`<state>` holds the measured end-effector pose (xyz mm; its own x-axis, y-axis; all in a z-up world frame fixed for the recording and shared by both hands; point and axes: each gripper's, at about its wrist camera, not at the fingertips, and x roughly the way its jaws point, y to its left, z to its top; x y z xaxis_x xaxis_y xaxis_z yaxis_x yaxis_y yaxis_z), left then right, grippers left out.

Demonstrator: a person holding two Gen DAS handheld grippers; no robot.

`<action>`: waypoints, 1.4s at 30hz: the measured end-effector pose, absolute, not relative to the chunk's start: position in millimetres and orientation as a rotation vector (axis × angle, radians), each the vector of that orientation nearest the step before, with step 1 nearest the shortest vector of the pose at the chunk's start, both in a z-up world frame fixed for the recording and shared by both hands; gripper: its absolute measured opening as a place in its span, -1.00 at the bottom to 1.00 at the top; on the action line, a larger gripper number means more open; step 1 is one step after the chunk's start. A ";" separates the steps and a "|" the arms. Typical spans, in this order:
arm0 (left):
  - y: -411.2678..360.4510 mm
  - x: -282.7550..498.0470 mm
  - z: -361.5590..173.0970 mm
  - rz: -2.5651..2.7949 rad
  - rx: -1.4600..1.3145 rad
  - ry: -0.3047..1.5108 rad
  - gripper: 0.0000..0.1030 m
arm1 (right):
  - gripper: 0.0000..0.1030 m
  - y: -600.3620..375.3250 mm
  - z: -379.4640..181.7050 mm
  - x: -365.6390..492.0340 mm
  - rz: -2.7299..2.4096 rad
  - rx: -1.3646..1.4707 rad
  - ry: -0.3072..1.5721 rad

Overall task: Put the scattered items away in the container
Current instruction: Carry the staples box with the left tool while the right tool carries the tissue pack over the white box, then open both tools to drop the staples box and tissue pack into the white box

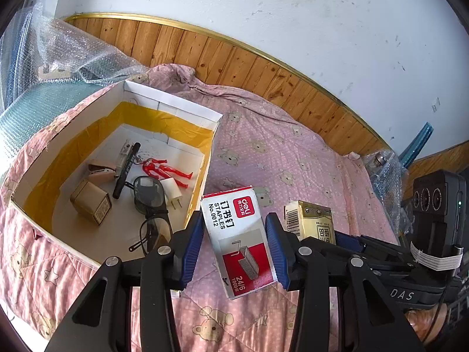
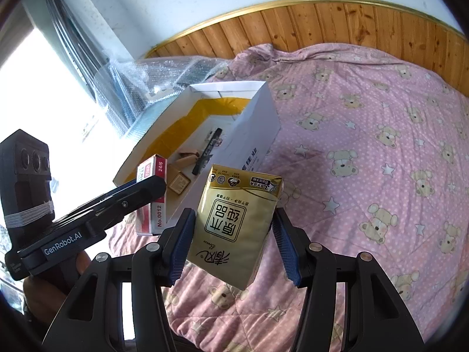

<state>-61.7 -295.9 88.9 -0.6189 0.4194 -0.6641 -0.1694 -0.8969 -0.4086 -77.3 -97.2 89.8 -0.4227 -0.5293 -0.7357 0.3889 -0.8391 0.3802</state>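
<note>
My left gripper (image 1: 236, 243) is shut on a white and red staples box (image 1: 237, 234), its blue pads pressing both long sides, just right of the container. The container (image 1: 173, 108) is a white box lined in yellow. It holds a black marker (image 1: 126, 167), a red figure (image 1: 164, 170), glasses (image 1: 149, 202), a white plug (image 1: 173, 190) and a small cardboard box (image 1: 91, 202). My right gripper (image 2: 231, 234) is shut on a gold tissue pack (image 2: 234, 226), near the container's near end (image 2: 255, 129). The left gripper (image 2: 140, 187) and its staples box (image 2: 152, 196) show at that view's left.
A pink bear-print quilt (image 2: 366, 146) covers the bed under everything. Bubble wrap (image 1: 73, 50) is piled behind the container. Wooden wall panelling (image 1: 234, 58) runs along the bed's far side. A person's hand (image 2: 44, 287) holds the left gripper's handle.
</note>
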 end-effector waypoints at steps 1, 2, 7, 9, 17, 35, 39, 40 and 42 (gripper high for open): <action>-296.6 -62.2 88.9 2.531 -1.150 -0.433 -0.14 | 0.10 -98.8 90.3 -77.9 -2.259 1.244 -0.202; -297.8 -62.8 88.9 2.537 -1.150 -0.429 -0.14 | 0.10 -100.4 90.7 -78.7 -2.257 1.243 -0.200; -303.5 -65.8 88.8 2.546 -1.153 -0.427 -0.14 | 0.10 -107.1 94.7 -82.5 -2.250 1.235 -0.196; -305.3 -66.5 88.8 2.545 -1.154 -0.431 -0.14 | 0.10 -109.6 96.8 -84.4 -2.250 1.229 -0.192; -316.7 -70.9 91.4 2.553 -1.147 -0.460 -0.14 | 0.10 -121.5 104.5 -95.6 -2.240 1.209 -0.176; -366.9 -85.5 85.8 2.628 -1.184 -0.556 -0.14 | 0.10 -166.6 110.1 -119.5 -2.162 1.175 -0.132; -378.0 -90.6 80.6 2.647 -1.206 -0.577 -0.14 | 0.10 -180.2 111.8 -128.8 -2.146 1.166 -0.115; -380.9 -92.0 79.4 2.651 -1.211 -0.584 -0.14 | 0.10 -184.0 112.0 -131.3 -2.142 1.163 -0.110; -386.1 -95.0 76.7 2.657 -1.220 -0.595 -0.14 | 0.10 -191.6 112.2 -136.4 -2.132 1.158 -0.102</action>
<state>-95.0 -386.1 76.7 -0.6551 0.3024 -0.6924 0.0218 -0.9085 -0.4174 -136.4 -191.6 112.2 -0.3570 -0.6091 -0.7082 0.5390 -0.7535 0.3764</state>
